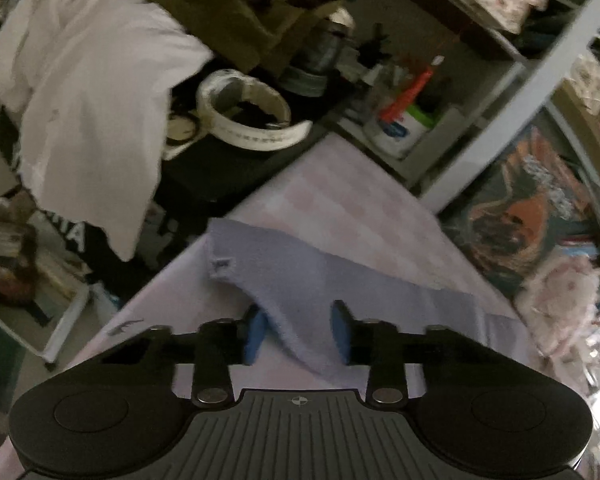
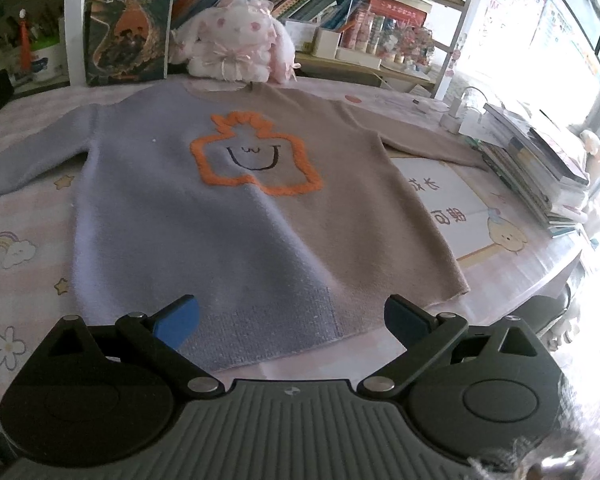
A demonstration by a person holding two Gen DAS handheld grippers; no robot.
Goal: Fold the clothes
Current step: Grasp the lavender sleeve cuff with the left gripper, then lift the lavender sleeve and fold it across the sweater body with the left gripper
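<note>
A sweater (image 2: pixel 228 216), lilac on the left half and tan on the right, with an orange outlined figure on the chest, lies flat and face up on the pink table cover (image 2: pixel 24 248). My right gripper (image 2: pixel 292 316) is open and empty, hovering just above the sweater's hem. In the left wrist view, the lilac sleeve (image 1: pixel 300 280) lies stretched across the table. My left gripper (image 1: pixel 300 332) is open, with its blue pads on either side of the sleeve's edge, not closed on it.
A stack of books (image 2: pixel 540 168) and a white charger (image 2: pixel 456 116) sit at the right. A plush toy (image 2: pixel 236 40) and an upright book (image 2: pixel 128 24) stand behind the sweater. A white cloth (image 1: pixel 88 92) hangs beyond the table's left edge.
</note>
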